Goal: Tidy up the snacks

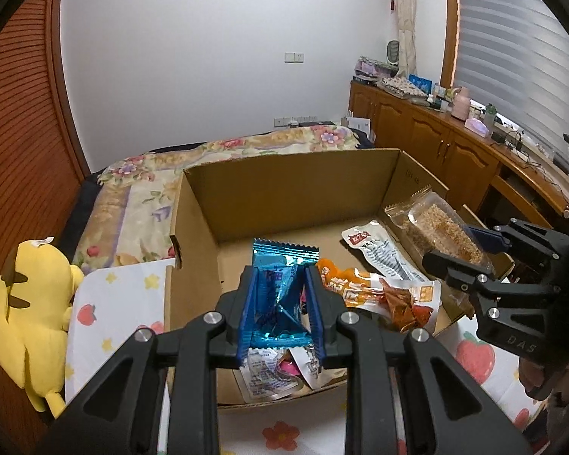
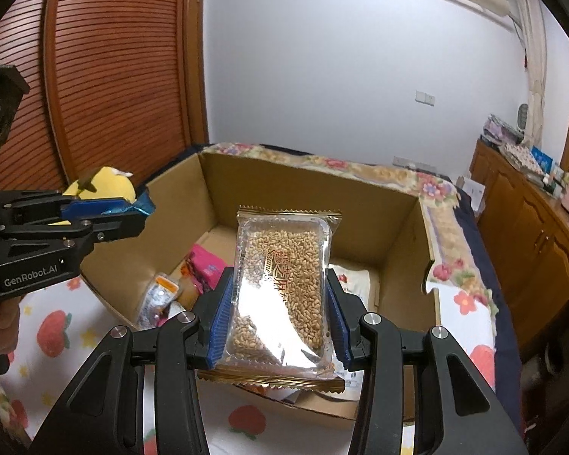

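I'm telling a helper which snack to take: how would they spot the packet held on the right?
Look at the open cardboard box on the bed. Above it, the right tool grips a clear packet with gold edges. Unlike the blue foil packet in the left tool, it shows tan sesame bars inside.

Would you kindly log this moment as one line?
left claw: shut on blue packet | right claw: shut on sesame pack | both over cardboard box | other snacks inside

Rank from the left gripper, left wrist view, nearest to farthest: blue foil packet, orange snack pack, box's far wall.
1. Blue foil packet: between the left gripper fingers.
2. Orange snack pack: just right, lying in the box.
3. Box's far wall: straight ahead, behind both.
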Tool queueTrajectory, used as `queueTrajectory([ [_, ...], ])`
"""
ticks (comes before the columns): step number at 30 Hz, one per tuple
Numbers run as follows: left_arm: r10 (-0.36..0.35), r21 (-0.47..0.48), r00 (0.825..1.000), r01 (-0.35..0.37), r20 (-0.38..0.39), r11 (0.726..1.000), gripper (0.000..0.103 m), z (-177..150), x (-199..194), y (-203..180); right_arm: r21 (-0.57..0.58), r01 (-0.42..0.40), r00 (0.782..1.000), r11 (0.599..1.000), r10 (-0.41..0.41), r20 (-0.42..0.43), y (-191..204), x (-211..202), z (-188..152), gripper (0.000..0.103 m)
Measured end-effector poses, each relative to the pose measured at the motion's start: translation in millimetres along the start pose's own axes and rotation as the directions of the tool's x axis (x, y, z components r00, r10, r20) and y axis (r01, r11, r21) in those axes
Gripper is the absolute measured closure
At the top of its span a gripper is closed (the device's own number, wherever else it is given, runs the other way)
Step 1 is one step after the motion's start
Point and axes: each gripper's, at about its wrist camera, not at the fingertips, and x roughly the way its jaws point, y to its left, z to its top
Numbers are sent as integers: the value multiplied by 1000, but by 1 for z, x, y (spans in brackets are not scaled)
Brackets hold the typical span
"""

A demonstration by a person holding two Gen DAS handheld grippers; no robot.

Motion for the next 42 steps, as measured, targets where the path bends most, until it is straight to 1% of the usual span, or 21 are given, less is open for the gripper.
queueTrajectory([
  [3,-5,-2,1000,5,-8,1000,79,-1,3,-1,8,6,1000,1000,-6,-11,-3,4,-3,58],
  [7,-14,-1,1000,14,-19,1000,79,-5,6,-1,37,-15,1000,999,15,-19,-9,6,-6,58],
  [11,-27,-12,999,27,-24,1000,68,-7,7,-1,69,-38,999,997,40,-27,-15,10,-6,56],
  [12,-29,-12,999,28,-25,1000,66,-7,8,1,78,-44,998,996,47,-31,-16,11,-6,54],
  [13,-29,-12,999,29,-26,1000,64,-8,7,1,83,-45,998,996,48,-34,-16,13,-6,54],
  [15,-33,-12,999,32,-27,999,52,-9,5,0,90,-45,998,995,48,-37,-17,16,-8,52],
  [18,-30,-6,1000,30,-7,1000,52,-14,-2,-3,86,-47,998,995,50,-29,-16,14,-12,52],
  [21,-22,12,1000,22,15,1000,51,-22,-10,-7,69,-43,999,997,43,2,-11,4,-17,51],
  [23,-17,16,999,16,37,1000,51,-28,-17,-9,67,-42,999,997,40,29,-8,-6,-19,51],
  [26,-31,-4,998,31,61,1000,51,-37,-25,-11,56,-2,997,998,-2,81,2,-21,-23,51],
  [29,-32,-1,997,32,70,999,51,-44,-30,-13,64,-5,994,998,-2,110,7,-35,-30,51],
  [32,-10,17,996,8,94,1000,51,-52,-37,-18,75,-2,993,997,-7,120,11,-47,-38,51],
  [38,14,11,993,-16,121,1000,49,-70,-45,-18,112,-19,992,993,5,125,13,-62,-65,51],
  [42,26,-4,991,-26,131,1000,47,-85,-47,-15,112,10,993,994,-23,118,13,-65,-84,51],
])
